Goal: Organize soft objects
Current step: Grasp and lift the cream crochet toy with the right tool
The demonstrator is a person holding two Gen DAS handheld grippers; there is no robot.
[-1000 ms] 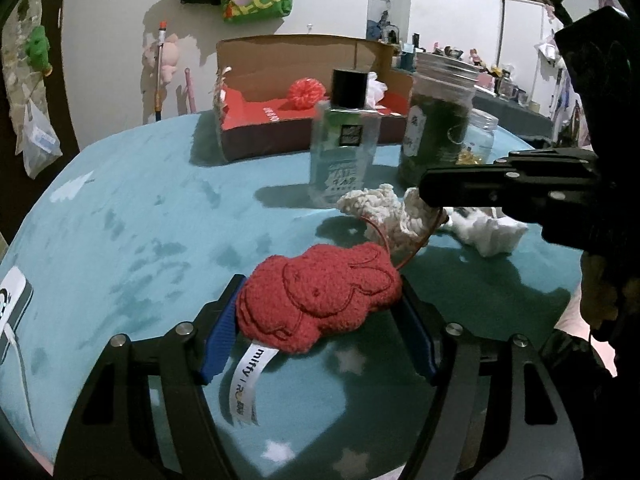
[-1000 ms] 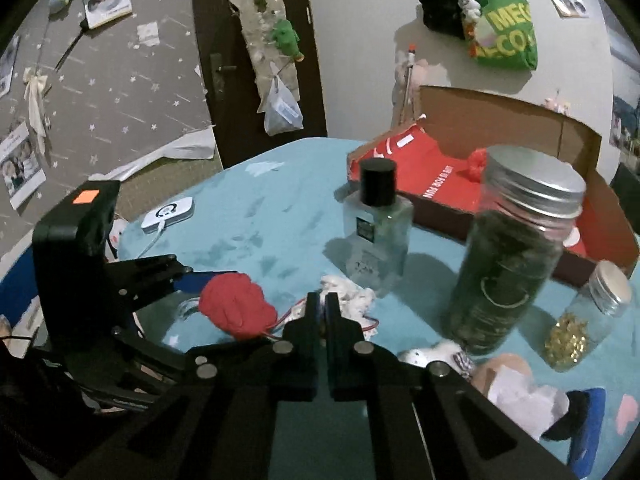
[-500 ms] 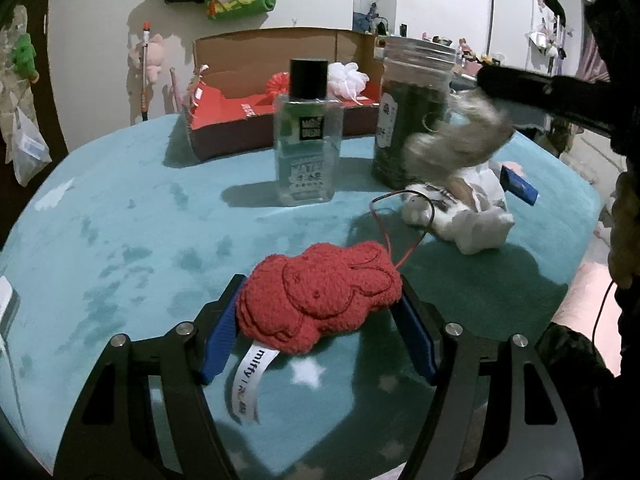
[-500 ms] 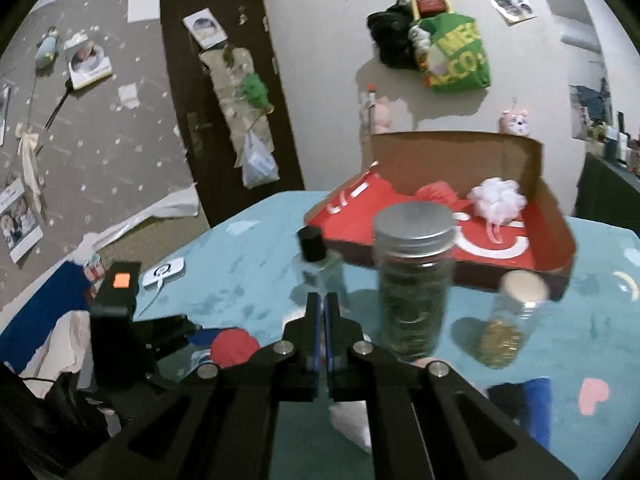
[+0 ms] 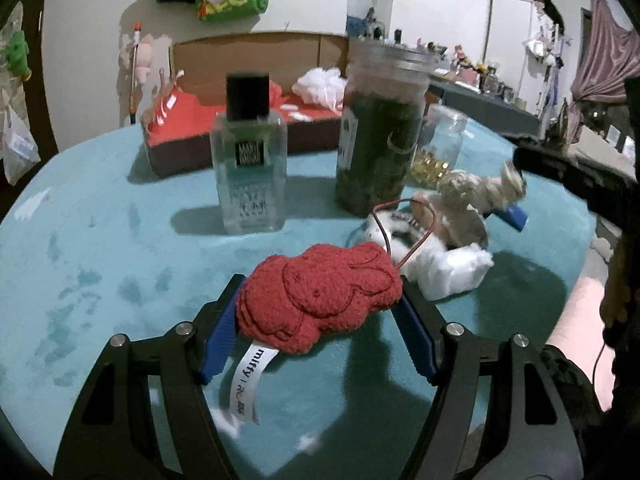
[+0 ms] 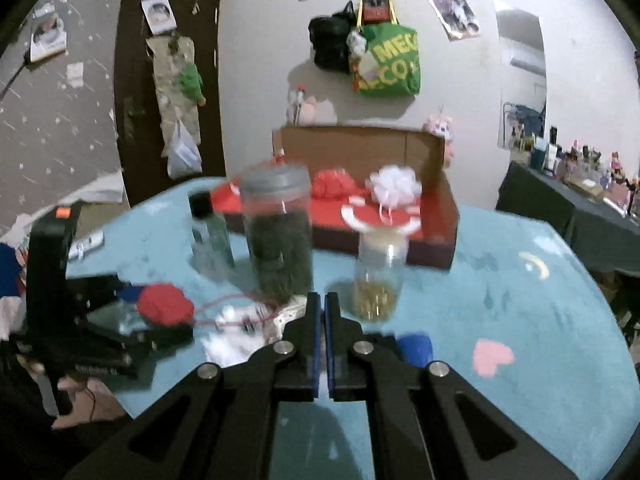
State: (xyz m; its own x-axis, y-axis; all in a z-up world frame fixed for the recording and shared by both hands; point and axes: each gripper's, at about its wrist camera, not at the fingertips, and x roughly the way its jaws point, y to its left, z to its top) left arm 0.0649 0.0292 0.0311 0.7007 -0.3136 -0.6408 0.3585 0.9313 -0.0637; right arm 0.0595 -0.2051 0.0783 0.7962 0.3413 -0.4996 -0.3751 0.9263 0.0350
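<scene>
Two grippers: our left gripper (image 5: 320, 308) pinching red fuzzy rabbit plush (image 5: 320, 294) crosswise; right gripper (image 6: 320, 344) pressed together; cardboard box with red lining (image 5: 192, 136) lies straight ahead at tabletop's far edge.

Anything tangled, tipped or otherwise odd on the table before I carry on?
One thing: a thin red cord loops from the red fuzzy bunny plush held in the left gripper over the white soft toys beside the tall dark-filled glass jar. It may snag them. The jars and bottle stand upright.
</scene>
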